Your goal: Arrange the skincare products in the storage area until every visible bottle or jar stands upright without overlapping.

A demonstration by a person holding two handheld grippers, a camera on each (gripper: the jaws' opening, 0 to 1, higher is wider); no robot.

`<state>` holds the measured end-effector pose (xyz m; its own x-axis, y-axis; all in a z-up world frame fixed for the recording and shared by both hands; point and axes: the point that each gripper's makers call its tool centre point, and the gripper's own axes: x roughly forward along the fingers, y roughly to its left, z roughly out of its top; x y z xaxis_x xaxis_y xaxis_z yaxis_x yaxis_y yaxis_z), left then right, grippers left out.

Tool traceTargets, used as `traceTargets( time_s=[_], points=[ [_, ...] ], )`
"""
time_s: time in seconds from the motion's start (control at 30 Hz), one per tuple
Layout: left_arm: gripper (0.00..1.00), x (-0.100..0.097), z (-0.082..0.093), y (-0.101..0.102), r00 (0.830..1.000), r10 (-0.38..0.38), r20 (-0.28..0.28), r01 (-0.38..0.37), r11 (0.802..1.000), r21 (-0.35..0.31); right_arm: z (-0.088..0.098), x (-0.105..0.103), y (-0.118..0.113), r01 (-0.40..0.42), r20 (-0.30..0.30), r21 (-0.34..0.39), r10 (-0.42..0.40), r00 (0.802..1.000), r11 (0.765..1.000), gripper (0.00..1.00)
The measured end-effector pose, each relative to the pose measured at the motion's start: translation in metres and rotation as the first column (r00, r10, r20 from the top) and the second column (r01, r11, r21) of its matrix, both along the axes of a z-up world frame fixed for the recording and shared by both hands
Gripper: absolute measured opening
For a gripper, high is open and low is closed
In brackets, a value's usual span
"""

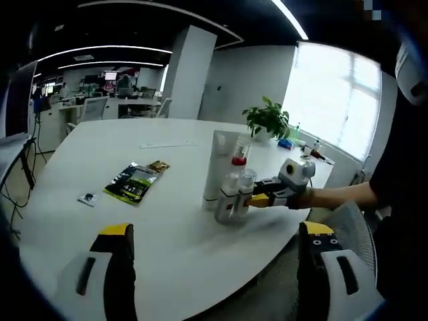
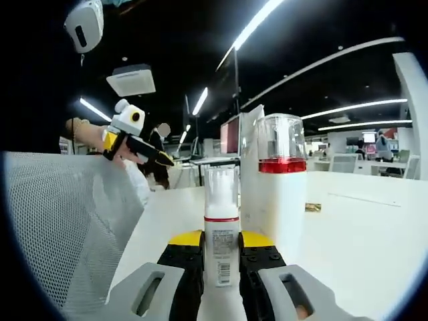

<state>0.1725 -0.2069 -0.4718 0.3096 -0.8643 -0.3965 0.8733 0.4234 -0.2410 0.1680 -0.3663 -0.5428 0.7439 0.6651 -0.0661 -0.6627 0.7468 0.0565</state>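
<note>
- Right claw [image 2: 221,257] sits low in the right gripper view, and its yellow-tipped jaws squeeze a small white bottle [image 2: 221,231] that stands upright between them.
- Just past that claw stands a taller white bottle with a red ring and a clear cap [image 2: 281,184], close beside the small one. Whether the two touch is hard to tell.
- Behind these two rises a tall white box [image 2: 250,167].
- Left of the right claw is a grey mesh chair back [image 2: 67,221].
- Left claw [image 1: 217,251] is open wide, with nothing between its jaws.
- Ahead of the left claw, on the white counter [image 1: 134,147], the bottles stand in a tight bunch.
- Farther left of the left claw lies a flat green and black packet [image 1: 136,180].
- A potted plant [image 1: 269,120] stands well behind the bottles.
</note>
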Motion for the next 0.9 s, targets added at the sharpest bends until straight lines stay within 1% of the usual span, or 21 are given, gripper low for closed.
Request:
traceTargets(
  time_s=[0.1, 0.2, 0.27, 0.33, 0.53, 0.6, 0.63, 0.7, 0.77, 0.8, 0.83, 0.9],
  points=[
    [0.95, -0.003, 0.000, -0.003, 1.000, 0.000, -0.003, 0.000, 1.000, 0.005, 0.000, -0.001, -0.001, 0.006, -0.007, 0.002, -0.006, 1.000, 1.000, 0.09],
    [0.95, -0.002, -0.003, -0.001, 1.000, -0.002, -0.011, 0.002, 1.000, 0.011, -0.006, -0.005, -0.001, -0.002, -0.033, -0.029, 0.001, 0.999, 1.000, 0.09],
    [0.94, -0.001, -0.006, 0.000, 1.000, -0.001, -0.020, 0.001, 1.000, 0.017, -0.006, -0.007, 0.000, -0.007, -0.045, -0.024, 0.006, 0.999, 1.000, 0.10],
    [0.94, 0.000, -0.009, 0.001, 0.999, -0.003, -0.032, 0.003, 1.000, 0.020, -0.011, -0.010, 0.000, -0.017, -0.066, -0.067, 0.012, 0.998, 0.998, 0.10],
    [0.93, 0.000, -0.016, -0.001, 0.998, -0.009, -0.065, 0.011, 0.999, 0.034, -0.013, -0.009, 0.000, -0.029, -0.098, -0.091, 0.020, 0.995, 0.995, 0.09],
    [0.93, 0.000, -0.017, -0.001, 0.996, -0.011, -0.083, 0.014, 0.999, 0.031, -0.015, -0.009, -0.001, -0.030, -0.122, -0.091, 0.019, 0.992, 0.995, 0.09],
    [0.93, 0.000, -0.017, -0.001, 0.996, -0.012, -0.086, 0.014, 0.999, 0.031, -0.020, -0.010, -0.001, -0.033, -0.152, -0.099, 0.018, 0.988, 0.995, 0.10],
    [0.93, 0.002, -0.020, 0.000, 0.995, -0.013, -0.097, 0.017, 0.999, 0.044, -0.022, -0.011, -0.001, -0.036, -0.167, -0.104, 0.018, 0.986, 0.994, 0.10],
    [0.93, 0.004, -0.022, 0.000, 0.994, -0.009, -0.106, 0.015, 0.999, 0.049, -0.029, -0.013, -0.002, -0.025, -0.217, -0.102, 0.003, 0.976, 0.994, 0.12],
    [0.92, 0.005, -0.023, 0.000, 0.994, -0.007, -0.109, 0.012, 0.999, 0.051, -0.030, -0.014, -0.001, -0.029, -0.216, -0.115, 0.003, 0.976, 0.993, 0.13],
    [0.92, 0.007, -0.024, 0.000, 0.993, -0.002, -0.115, 0.008, 0.999, 0.052, -0.034, -0.016, 0.000, -0.031, -0.235, -0.121, 0.002, 0.972, 0.992, 0.14],
    [0.92, 0.008, -0.025, -0.001, 0.993, -0.001, -0.121, 0.007, 0.999, 0.051, -0.039, -0.018, 0.000, -0.034, -0.252, -0.144, -0.003, 0.968, 0.989, 0.16]
  ],
)
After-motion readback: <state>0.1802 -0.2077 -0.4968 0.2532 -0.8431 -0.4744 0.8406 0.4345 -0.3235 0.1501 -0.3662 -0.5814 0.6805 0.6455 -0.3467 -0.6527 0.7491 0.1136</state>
